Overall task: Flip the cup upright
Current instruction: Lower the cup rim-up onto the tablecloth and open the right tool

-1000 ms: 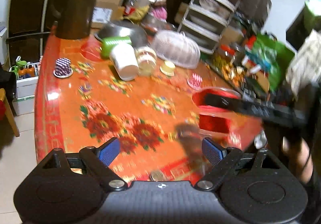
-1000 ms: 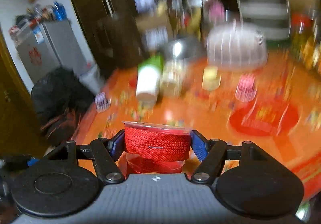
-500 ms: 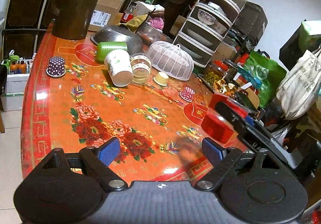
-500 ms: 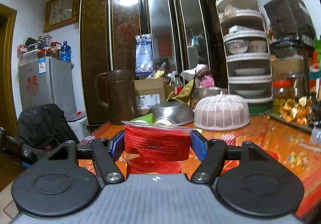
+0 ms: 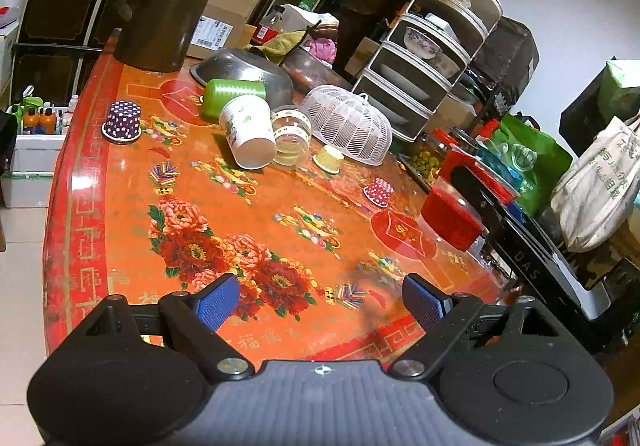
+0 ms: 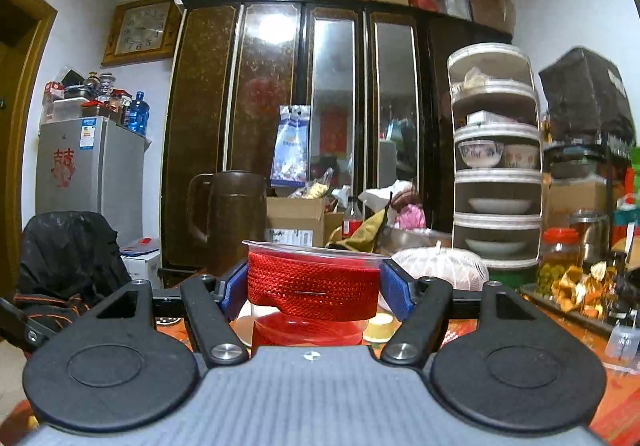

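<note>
My right gripper (image 6: 313, 292) is shut on a clear plastic cup with a red woven band (image 6: 313, 292). The cup stands rim up between the blue pads, held just above the table. In the left wrist view the same cup (image 5: 452, 216) shows at the right, over the table's near right part, with the right gripper's black body behind it. My left gripper (image 5: 320, 300) is open and empty above the table's front edge. The red flowered table (image 5: 120, 214) spreads out ahead.
On the table lie a white paper cup (image 5: 248, 132) and a green cup (image 5: 232, 96) on their sides, a glass jar (image 5: 292, 134), a white mesh food cover (image 5: 348, 124), small upturned spotted cups (image 5: 122, 120), a steel bowl (image 5: 240, 66) and a brown jug (image 5: 164, 6). Stacked dish shelves (image 5: 432, 50) stand behind.
My right gripper has tilted up level with the cup in it, rim staying on top, and has sunk closer to the table. My left gripper has drawn back a little.
</note>
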`<action>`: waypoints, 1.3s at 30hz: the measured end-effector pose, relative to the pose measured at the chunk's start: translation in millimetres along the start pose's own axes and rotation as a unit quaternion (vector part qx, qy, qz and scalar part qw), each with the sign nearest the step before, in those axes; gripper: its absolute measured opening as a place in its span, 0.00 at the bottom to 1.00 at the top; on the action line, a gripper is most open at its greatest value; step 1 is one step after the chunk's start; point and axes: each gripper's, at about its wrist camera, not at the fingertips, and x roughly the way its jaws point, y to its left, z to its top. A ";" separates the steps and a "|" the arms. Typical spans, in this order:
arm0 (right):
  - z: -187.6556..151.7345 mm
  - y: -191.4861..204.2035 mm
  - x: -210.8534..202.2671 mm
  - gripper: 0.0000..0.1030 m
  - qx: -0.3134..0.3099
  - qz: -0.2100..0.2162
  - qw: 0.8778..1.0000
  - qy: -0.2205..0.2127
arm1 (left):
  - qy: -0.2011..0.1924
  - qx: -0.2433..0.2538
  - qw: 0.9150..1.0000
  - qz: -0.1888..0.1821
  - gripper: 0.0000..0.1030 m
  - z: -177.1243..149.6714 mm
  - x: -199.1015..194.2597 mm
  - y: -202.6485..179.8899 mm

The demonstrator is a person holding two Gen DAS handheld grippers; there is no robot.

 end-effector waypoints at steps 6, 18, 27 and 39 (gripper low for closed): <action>-13.7 8.0 -2.8 0.68 -0.039 0.005 0.999 -0.036 | 0.005 -0.006 1.000 -0.001 0.88 -4.1 3.0 4.4; -62.4 18.1 -7.1 0.68 0.014 0.005 0.999 -0.032 | 0.000 -0.019 1.000 -0.009 0.88 -13.9 1.9 12.0; -72.3 30.5 -4.9 0.69 -0.022 0.010 1.000 -0.006 | 0.005 -0.029 1.000 -0.009 0.88 -18.8 3.4 18.4; -79.0 29.8 -12.0 0.96 -0.006 0.028 0.999 0.020 | -0.006 -0.010 1.000 0.007 0.90 -23.0 6.0 15.0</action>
